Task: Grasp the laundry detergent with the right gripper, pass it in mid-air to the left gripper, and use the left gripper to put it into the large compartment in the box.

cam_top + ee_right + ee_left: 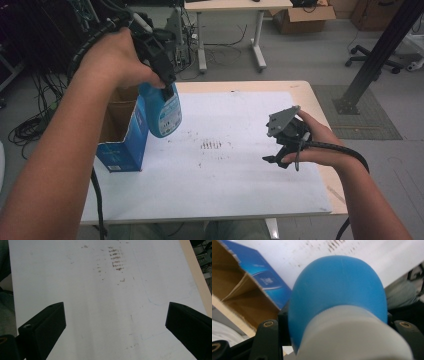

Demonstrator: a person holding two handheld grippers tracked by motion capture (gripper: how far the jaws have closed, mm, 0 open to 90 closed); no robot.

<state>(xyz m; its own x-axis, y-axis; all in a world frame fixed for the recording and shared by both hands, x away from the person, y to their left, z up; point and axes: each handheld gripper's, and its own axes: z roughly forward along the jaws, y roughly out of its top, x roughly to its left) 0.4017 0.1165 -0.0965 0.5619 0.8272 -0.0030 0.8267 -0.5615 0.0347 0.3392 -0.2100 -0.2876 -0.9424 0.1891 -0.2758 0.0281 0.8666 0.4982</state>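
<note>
While the right gripper (278, 159) hangs low over the white sheet (240, 175) near the table's (320, 107) right side, its jaws are spread wide with nothing between them. Further in, brownish smudges (211, 145) mark the sheet. At the left edge, the left gripper (167, 86) is clamped on the top of a blue bottle (162, 111), held in the air right beside the open blue cardboard box (122, 140).
</note>
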